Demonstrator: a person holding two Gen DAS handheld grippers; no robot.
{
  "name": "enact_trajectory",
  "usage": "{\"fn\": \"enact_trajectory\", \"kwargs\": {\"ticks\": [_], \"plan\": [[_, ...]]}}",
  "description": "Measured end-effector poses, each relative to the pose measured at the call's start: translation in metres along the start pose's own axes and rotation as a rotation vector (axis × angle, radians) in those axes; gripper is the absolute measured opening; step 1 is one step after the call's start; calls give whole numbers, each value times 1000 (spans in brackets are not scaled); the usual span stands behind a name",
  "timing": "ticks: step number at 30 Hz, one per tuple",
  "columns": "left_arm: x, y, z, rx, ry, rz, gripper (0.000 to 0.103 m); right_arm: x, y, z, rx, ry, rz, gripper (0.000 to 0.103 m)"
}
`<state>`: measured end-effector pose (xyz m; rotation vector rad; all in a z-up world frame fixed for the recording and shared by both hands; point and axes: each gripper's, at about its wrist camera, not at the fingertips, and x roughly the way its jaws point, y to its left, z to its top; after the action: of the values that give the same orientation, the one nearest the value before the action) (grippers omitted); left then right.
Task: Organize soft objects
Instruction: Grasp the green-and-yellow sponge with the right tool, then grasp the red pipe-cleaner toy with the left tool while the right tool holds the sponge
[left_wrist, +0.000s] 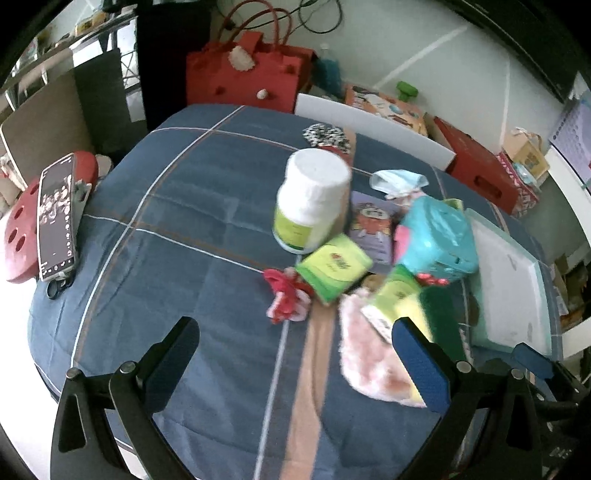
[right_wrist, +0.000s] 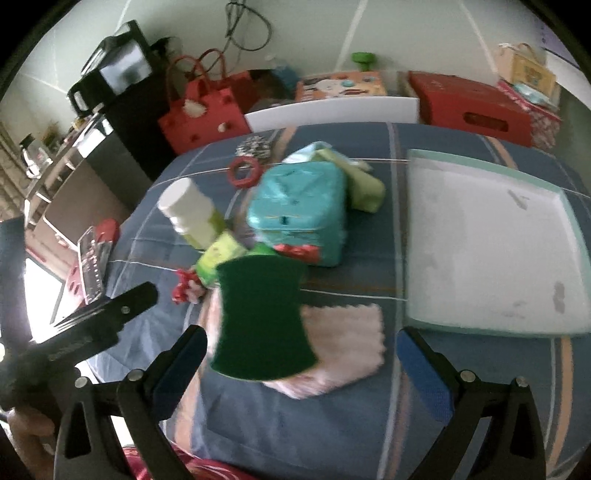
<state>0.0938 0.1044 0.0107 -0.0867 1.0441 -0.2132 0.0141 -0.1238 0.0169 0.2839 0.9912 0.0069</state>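
A green scouring sponge (right_wrist: 262, 317) lies partly on a pink fluffy cloth (right_wrist: 343, 343) near the table's front; both also show in the left wrist view, the sponge (left_wrist: 439, 314) and the cloth (left_wrist: 365, 350). My right gripper (right_wrist: 301, 363) is open, just short of the sponge and cloth. My left gripper (left_wrist: 295, 352) is open over bare tablecloth, left of the cloth. A red-and-white scrunchie (left_wrist: 286, 295) lies ahead of it. A white tray (right_wrist: 487, 240) with a pale green rim sits at the right.
A white bottle (left_wrist: 310, 199), green packets (left_wrist: 332, 269), a teal pouch (left_wrist: 436, 232), a face mask (left_wrist: 397, 181) and a red ring (right_wrist: 243, 171) crowd the table's middle. A phone (left_wrist: 57, 218) on a red stool stands at left. Red bags and boxes line the back.
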Motion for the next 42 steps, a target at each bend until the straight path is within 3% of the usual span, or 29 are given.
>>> {"fn": "enact_trajectory", "kwargs": {"ticks": [7, 13, 16, 27, 30, 42], "plan": [[28, 16, 2, -4, 47, 34, 103, 32, 22, 3, -51, 44, -5, 103], [49, 19, 0, -2, 79, -4, 103, 48, 19, 1, -51, 61, -21, 102], [57, 16, 3, 10, 77, -15, 101, 52, 15, 2, -41, 61, -11, 94], [84, 9, 7, 31, 119, -46, 46, 55, 14, 2, -32, 54, 64, 66], [85, 8, 5, 34, 114, -51, 31, 57, 14, 0, -29, 56, 74, 65], [61, 4, 0, -2, 68, -39, 25, 43, 10, 2, -11, 27, 137, 64]]}}
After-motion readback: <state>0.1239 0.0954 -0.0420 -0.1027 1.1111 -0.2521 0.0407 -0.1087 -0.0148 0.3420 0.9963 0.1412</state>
